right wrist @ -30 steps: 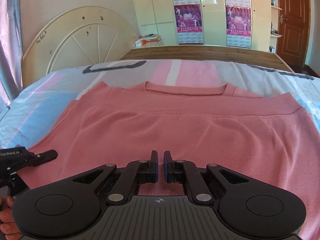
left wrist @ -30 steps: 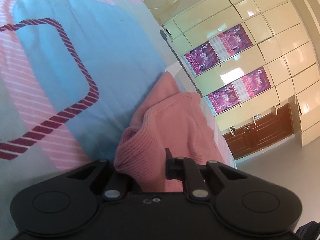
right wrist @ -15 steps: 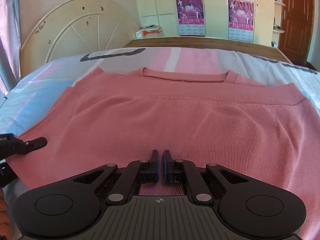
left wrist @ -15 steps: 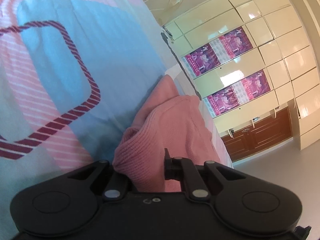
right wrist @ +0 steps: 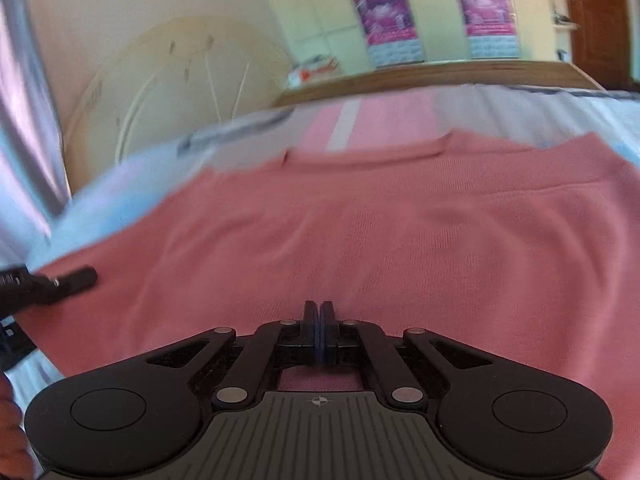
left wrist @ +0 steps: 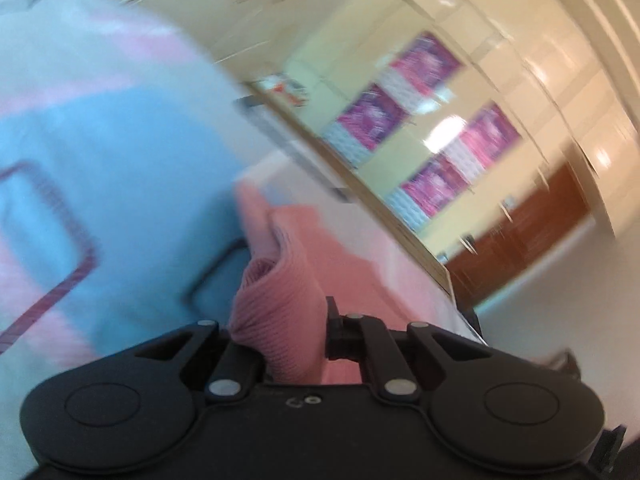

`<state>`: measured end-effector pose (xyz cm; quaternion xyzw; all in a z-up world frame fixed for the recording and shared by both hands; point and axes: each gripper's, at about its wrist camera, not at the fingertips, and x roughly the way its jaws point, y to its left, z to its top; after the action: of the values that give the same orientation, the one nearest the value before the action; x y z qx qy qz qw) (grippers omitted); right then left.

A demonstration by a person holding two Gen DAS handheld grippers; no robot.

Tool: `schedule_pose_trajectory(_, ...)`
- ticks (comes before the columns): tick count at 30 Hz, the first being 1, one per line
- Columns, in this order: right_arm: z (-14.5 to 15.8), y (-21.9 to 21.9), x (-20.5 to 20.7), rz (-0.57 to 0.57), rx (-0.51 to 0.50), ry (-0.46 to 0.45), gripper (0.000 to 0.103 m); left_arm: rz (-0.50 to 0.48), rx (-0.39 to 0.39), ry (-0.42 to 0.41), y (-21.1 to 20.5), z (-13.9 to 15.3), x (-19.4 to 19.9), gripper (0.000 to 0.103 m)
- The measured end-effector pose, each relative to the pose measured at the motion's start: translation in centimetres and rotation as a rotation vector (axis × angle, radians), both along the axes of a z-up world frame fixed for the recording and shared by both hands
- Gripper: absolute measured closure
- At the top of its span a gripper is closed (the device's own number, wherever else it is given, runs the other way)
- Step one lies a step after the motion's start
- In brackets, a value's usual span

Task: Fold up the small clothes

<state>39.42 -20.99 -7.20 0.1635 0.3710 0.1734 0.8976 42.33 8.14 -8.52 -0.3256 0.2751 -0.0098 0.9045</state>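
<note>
A pink knit garment [right wrist: 380, 232] lies spread on the bed, folded over itself, its neckline at the far side. My right gripper [right wrist: 319, 316] is shut on the garment's near edge. My left gripper [left wrist: 280, 320] is shut on a bunched corner of the same pink garment [left wrist: 276, 312], which covers its left finger. The left gripper's finger [right wrist: 68, 280] also shows at the left edge of the right wrist view. Both views are motion-blurred.
The bed sheet [left wrist: 100, 160] has blue, pink and grey blocks with dark red stripes. A cream headboard [right wrist: 168, 88] stands at the far left, a wooden ledge [right wrist: 420, 76] behind the bed, cream cupboards with magenta posters [right wrist: 384, 16] beyond.
Both grippers have risen and swung forward with the garment's edge held; the left view has tilted up and the cloth is dragged over the sheet. Both stay shut.
</note>
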Motion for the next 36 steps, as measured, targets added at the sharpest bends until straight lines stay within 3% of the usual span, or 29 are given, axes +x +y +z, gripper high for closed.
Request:
schedule_pose_trajectory(6, 2.5, -11.2, -3.8, -0.23, 0.126, -0.076, 0.103, -0.24, 0.186, -0.077, -11.7, 5.4, 1.2, 0.095)
schedule_pose_trajectory(9, 3.4, -16.7, -5.6, -0.31, 0.135, -0.083, 0.103, -0.362, 0.278, -0.092, -19.3, 5.8, 1.3, 0.095)
schedule_pose_trajectory(11, 3.8, -19.7, -6.6, -0.339, 0.153, -0.074, 0.103, -0.439, 0.322, -0.074, -24.3, 4.5, 1.2, 0.095)
schedule_pose_trajectory(12, 3.9, -20.9, -7.2, -0.349, 0.162, -0.071, 0.103, -0.476, 0.346, -0.046, -26.8, 3.4, 1.3, 0.091)
schedule_pose_trajectory(14, 3.9, -23.0, -8.1, -0.348, 0.196, -0.062, 0.103, -0.583, 0.389, 0.056, -31.6, 0.2, 1.6, 0.057)
schedule_pose_trajectory(15, 3.9, -23.7, -8.3, -0.351, 0.198, -0.055, 0.093, -0.635, 0.398, 0.117, -33.2, -1.2, 1.5, 0.052)
schedule_pose_trajectory(16, 3.9, -24.4, -8.5, -0.365, 0.189, -0.046, 0.057, -0.662, 0.386, 0.123, -33.7, -1.6, 0.8, 0.058)
schedule_pose_trajectory(17, 3.8, -25.1, -8.9, -0.376, 0.182, -0.044, 0.039, -0.677, 0.37, 0.095, -33.5, -1.4, -0.2, 0.056)
schedule_pose_trajectory(18, 4.0, -25.4, -9.2, -0.37, 0.185, -0.061, 0.034, -0.67, 0.374, 0.068, -32.9, -0.8, -0.9, 0.054)
schedule_pose_trajectory(20, 4.2, -25.6, -9.5, -0.329, 0.216, -0.073, 0.036, -0.619, 0.4, 0.034, -30.6, 0.9, -1.7, 0.055)
schedule_pose_trajectory(22, 4.0, -24.7, -9.1, -0.269, 0.247, -0.069, 0.056, -0.532, 0.405, -0.003, -27.0, 2.1, -1.4, 0.05)
schedule_pose_trajectory(24, 3.8, -23.4, -8.2, -0.202, 0.258, -0.057, 0.056, -0.464, 0.458, 0.017, -24.5, 2.3, 0.5, 0.051)
schedule_pose_trajectory(26, 3.2, -21.6, -7.2, -0.152, 0.241, -0.036, 0.056, -0.405, 0.46, 0.068, -21.7, 1.3, 2.4, 0.052)
schedule_pose_trajectory(32, 0.5, -18.2, -4.6, -0.078, 0.172, 0.079, 0.056, -0.402, 0.421, 0.184, -18.3, -2.5, 4.6, 0.051)
schedule_pose_trajectory(36, -0.8, -16.9, -3.4, 0.004, 0.182, 0.12, 0.056, -0.411, 0.489, 0.193, -19.1, -3.4, 4.8, 0.049)
